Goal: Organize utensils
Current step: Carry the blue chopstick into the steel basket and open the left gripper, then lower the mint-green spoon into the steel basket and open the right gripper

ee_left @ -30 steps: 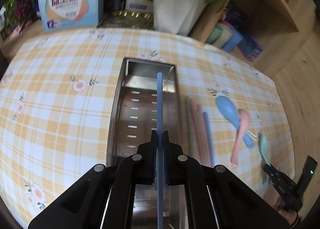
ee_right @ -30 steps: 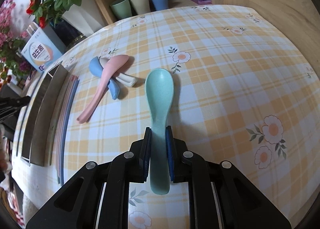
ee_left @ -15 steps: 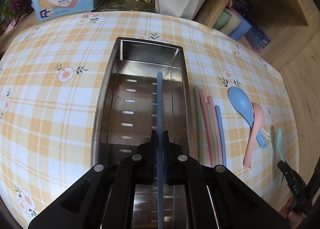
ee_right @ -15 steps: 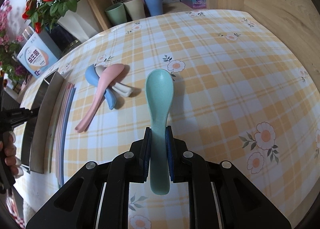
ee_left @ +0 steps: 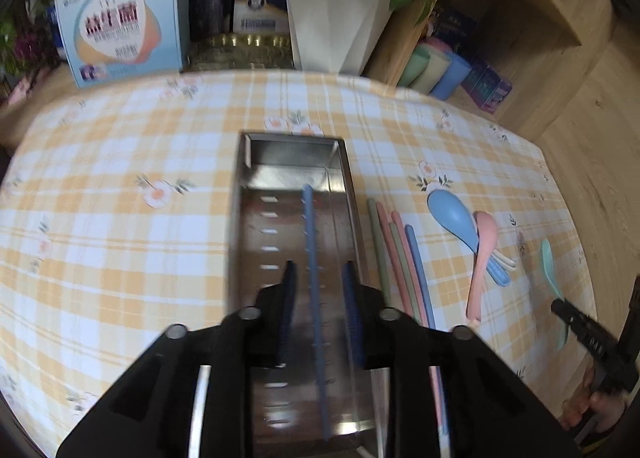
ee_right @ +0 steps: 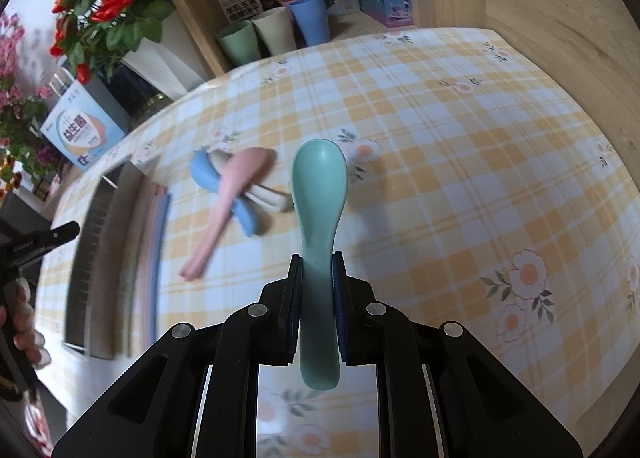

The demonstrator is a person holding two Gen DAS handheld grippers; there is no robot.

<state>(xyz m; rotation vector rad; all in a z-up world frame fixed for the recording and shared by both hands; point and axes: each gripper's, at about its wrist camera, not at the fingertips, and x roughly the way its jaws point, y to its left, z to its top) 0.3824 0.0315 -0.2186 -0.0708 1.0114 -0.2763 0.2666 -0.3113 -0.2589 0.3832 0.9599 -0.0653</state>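
My left gripper [ee_left: 318, 278] is open above the steel tray [ee_left: 236, 218]. A blue chopstick [ee_left: 314, 278] lies lengthwise inside the tray, between the spread fingers and free of them. Several chopsticks [ee_left: 396, 250], green, pink and blue, lie on the cloth just right of the tray. A blue spoon [ee_left: 454, 218], a pink spoon [ee_left: 482, 258] and a white one lie crossed further right. My right gripper [ee_right: 316, 270] is shut on a teal spoon [ee_right: 318, 194], held above the table with its bowl pointing forward; it also shows in the left wrist view [ee_left: 550, 262].
A white flower pot [ee_left: 336, 26] with red roses, a light blue box [ee_left: 120, 34] and dark boxes stand behind the table. Green, cream and blue cups [ee_right: 276, 34] sit on a wooden shelf at the back right. A wooden wall borders the right side.
My left gripper has opened and let go of the blue chopstick, which now lies in the tray, and has pulled back and up. My right gripper has lifted slightly with the teal spoon.
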